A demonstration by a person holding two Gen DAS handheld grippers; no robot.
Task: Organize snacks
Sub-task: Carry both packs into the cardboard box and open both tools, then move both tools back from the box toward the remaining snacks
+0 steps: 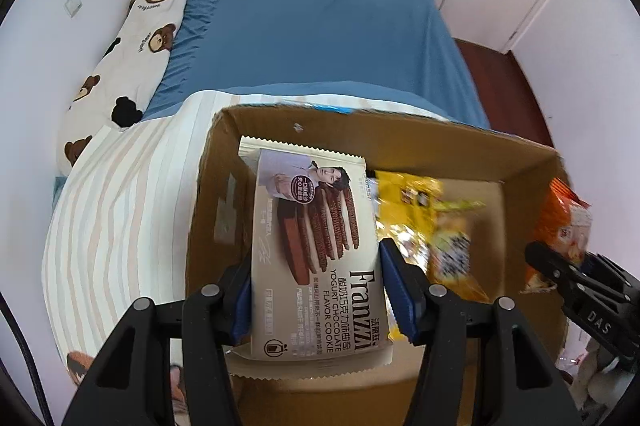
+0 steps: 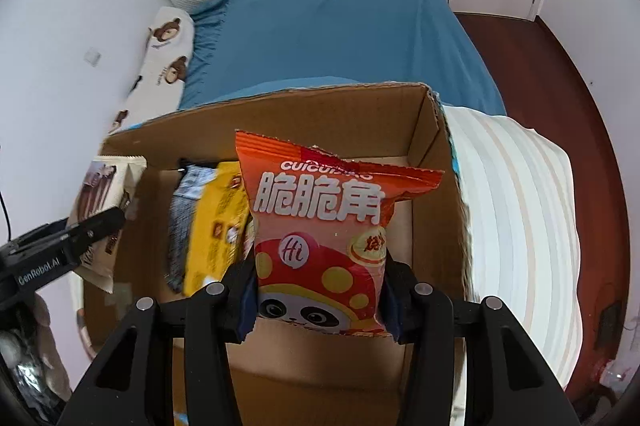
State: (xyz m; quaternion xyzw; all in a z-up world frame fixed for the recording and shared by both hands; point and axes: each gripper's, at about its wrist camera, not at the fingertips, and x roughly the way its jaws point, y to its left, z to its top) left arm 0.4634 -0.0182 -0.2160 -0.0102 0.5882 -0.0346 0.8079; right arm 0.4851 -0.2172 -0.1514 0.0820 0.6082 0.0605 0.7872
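The left tongs (image 1: 316, 290) are pinching a Franzzi cookie pack (image 1: 316, 246) over the left side of an open cardboard box (image 1: 224, 154), while the right tongs (image 2: 320, 300) are pinching an orange snack bag (image 2: 324, 226) over its right side. Below, a yellow packet (image 2: 218, 226) is lying inside the box. Beyond, the box is sitting on a striped quilt (image 1: 120, 194) across a blue-sheeted bed (image 1: 320, 34).

Yellow packet (image 1: 404, 198) in cardboard box (image 1: 400, 142) motion-blurred, print unreadable
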